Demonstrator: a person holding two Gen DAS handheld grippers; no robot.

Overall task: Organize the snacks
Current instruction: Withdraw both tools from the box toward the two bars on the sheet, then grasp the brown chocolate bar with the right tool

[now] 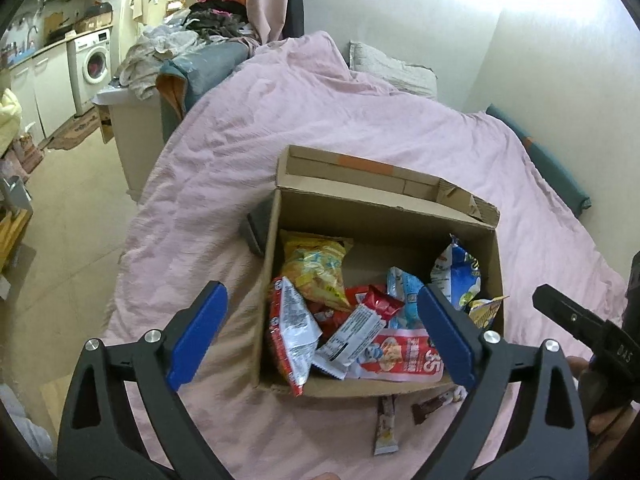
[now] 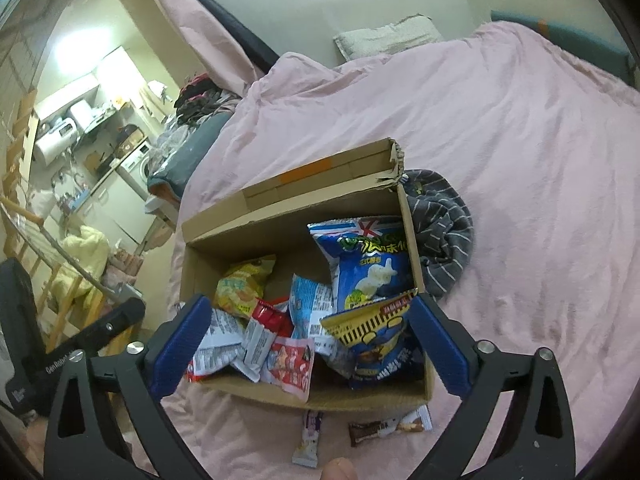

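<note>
Snacks (image 1: pixel 352 320) piling in the cardboard box (image 1: pixel 384 216); two bars (image 2: pixel 390 428) lying outside.
Both the left gripper (image 1: pixel 320 340) and right gripper (image 2: pixel 308 344) are hovering, spread wide and empty; dropping straight below the fingertips is looking best.

Open box of snacks on a pink bed, seen between spread blue claw fingers.

The cardboard box (image 1: pixel 384 216) sits at centre frame on the pink bedspread (image 1: pixel 320 112), holding a yellow bag (image 1: pixel 316 268), a blue bag (image 1: pixel 456 272) and red and white packets (image 1: pixel 292 328). Two snack bars (image 1: pixel 386 420) lie on the bedspread just below the box. The left claw (image 1: pixel 320 320) is wide apart at the bottom; the right claw (image 1: pixel 580 320) enters at the right edge. A washing machine (image 1: pixel 94 64) stands at upper left.
</note>
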